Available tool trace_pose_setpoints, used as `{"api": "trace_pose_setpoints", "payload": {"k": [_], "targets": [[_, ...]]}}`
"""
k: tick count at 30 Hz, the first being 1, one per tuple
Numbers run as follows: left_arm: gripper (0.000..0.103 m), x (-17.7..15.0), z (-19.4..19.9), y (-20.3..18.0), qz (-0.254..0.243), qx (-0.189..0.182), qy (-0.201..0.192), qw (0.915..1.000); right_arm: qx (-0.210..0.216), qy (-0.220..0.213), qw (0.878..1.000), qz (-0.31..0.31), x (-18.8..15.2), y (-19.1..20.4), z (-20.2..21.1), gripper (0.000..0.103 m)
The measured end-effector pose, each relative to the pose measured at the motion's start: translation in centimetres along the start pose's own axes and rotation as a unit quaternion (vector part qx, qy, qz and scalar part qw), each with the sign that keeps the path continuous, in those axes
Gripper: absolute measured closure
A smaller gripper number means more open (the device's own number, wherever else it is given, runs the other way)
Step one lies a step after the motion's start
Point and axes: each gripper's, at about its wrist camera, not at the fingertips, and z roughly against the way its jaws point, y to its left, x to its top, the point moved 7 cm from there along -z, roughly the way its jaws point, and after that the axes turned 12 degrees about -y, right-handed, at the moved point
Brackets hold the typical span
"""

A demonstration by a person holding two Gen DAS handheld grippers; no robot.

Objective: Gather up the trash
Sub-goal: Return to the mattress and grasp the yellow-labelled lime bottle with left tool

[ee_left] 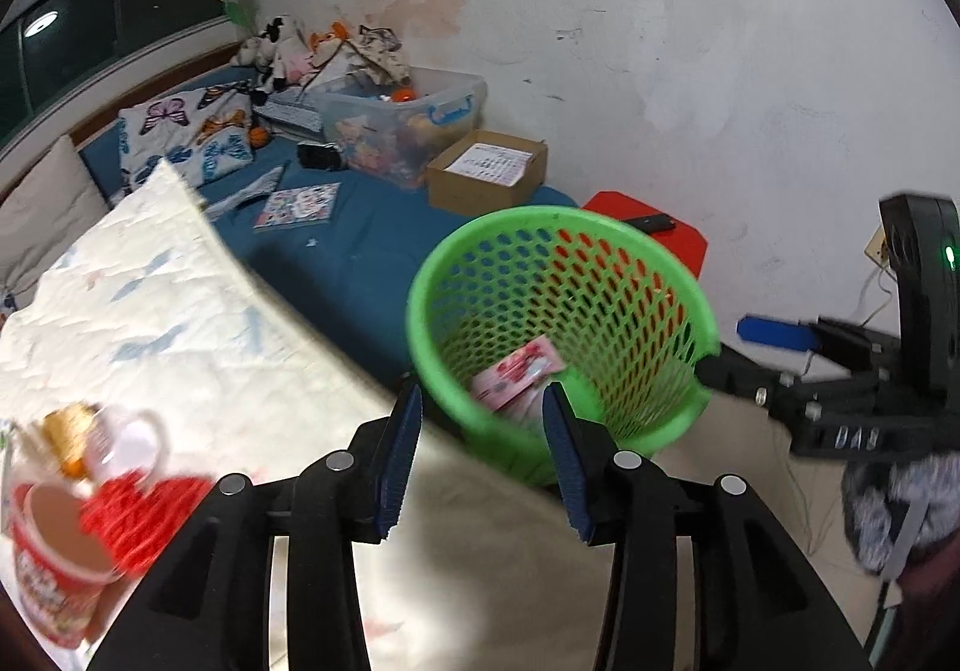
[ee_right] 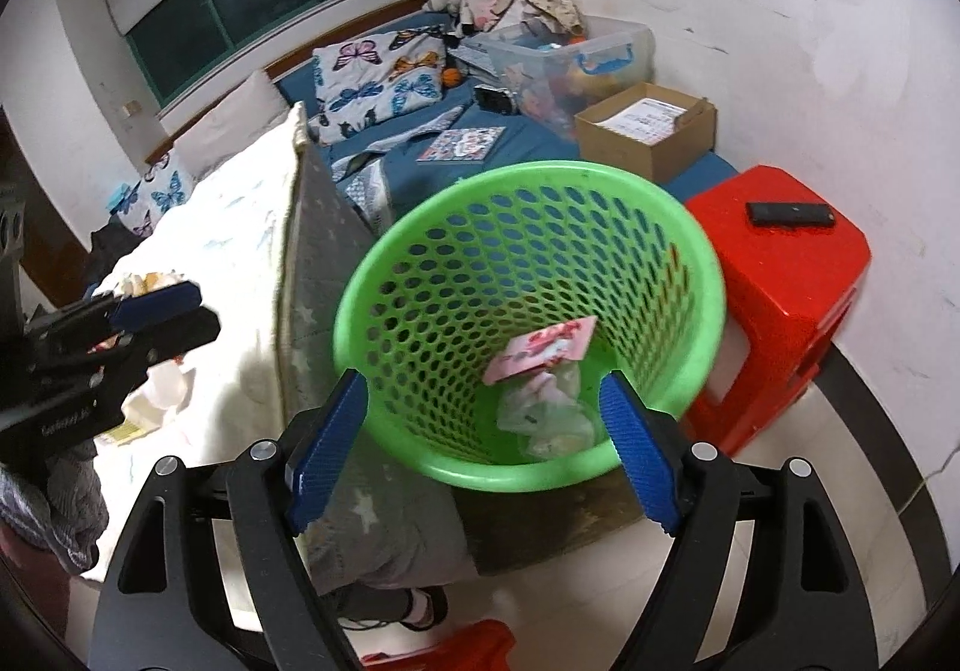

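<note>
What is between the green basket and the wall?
A red plastic stool stands between the green basket and the wall, with a black remote lying on top. The right wrist view shows it best.

You are looking at a green mesh bin [ee_right: 528,323] tilting beside the bed. A pink wrapper [ee_right: 540,350] is lying inside on crumpled plastic [ee_right: 546,413].

Both grippers are black plastic frames with round silver bolt heads and blue ridged pads lining the jaws. The right gripper [ee_left: 774,335] carries a small green light and raised lettering, too blurred to read. A grey knitted sleeve [ee_left: 894,509], probably woollen, covers the wrist behind it.
</note>
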Motion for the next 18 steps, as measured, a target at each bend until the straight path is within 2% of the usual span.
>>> {"api": "trace_pose_setpoints", "payload": {"k": [10, 13, 18], "targets": [[0.051, -2.7, 6.8, 6.0, -0.014, 0.050, -0.004, 0.9987, 0.032, -0.003, 0.999, 0.028, 0.4, 5.0, -0.3, 0.021], [0.045, -3.5, 8.5, 7.4, -0.019, 0.059, -0.001, 0.9981, 0.040, -0.003, 0.999, 0.036, 0.4, 6.3, -0.3, 0.021], [0.041, -5.2, 10.6, 9.8, -0.032, 0.065, 0.013, 0.9973, 0.052, -0.001, 0.997, 0.051, 0.3, 8.6, -0.4, 0.019]]}}
